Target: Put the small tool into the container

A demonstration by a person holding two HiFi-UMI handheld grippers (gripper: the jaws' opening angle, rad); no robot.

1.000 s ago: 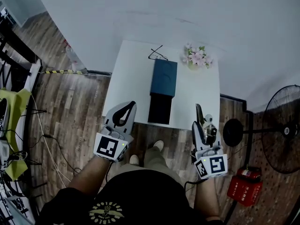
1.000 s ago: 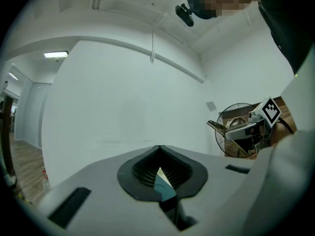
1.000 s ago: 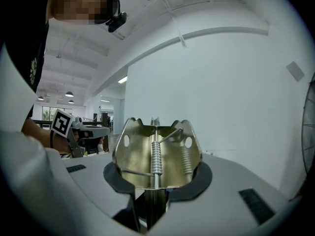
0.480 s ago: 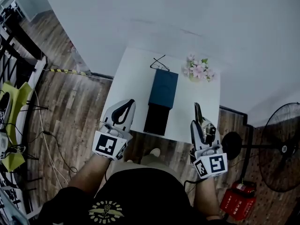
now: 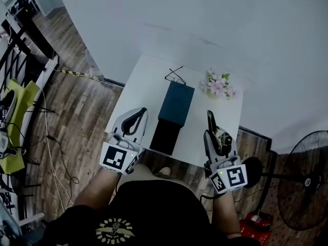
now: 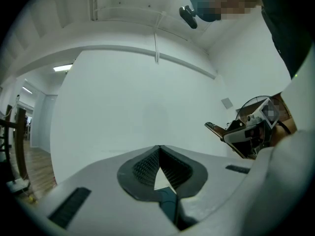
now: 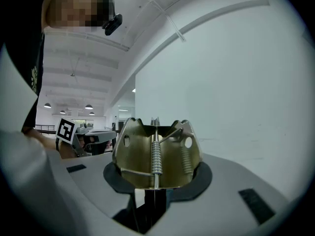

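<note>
A dark teal box (image 5: 177, 103) lies on the white table (image 5: 143, 86), with a black open part (image 5: 165, 135) at its near end. My right gripper (image 5: 210, 119) hovers at the table's near right edge, shut on a small brass-coloured metal tool with springs (image 7: 156, 154); the same tool (image 5: 224, 139) shows from the head view. My left gripper (image 5: 137, 118) is held over the near left edge, to the left of the black part. Its jaws are shut, tips touching, with nothing between them (image 6: 158, 151).
Glasses (image 5: 176, 76) lie behind the box and a pot of pink flowers (image 5: 218, 84) stands at the back right. A white wall rises behind the table. A standing fan (image 5: 302, 178) and a red object (image 5: 251, 222) are on the wooden floor at right.
The table has slid lower in the head view and now sits closer to both grippers. The right gripper still holds the tool; the left stays shut.
</note>
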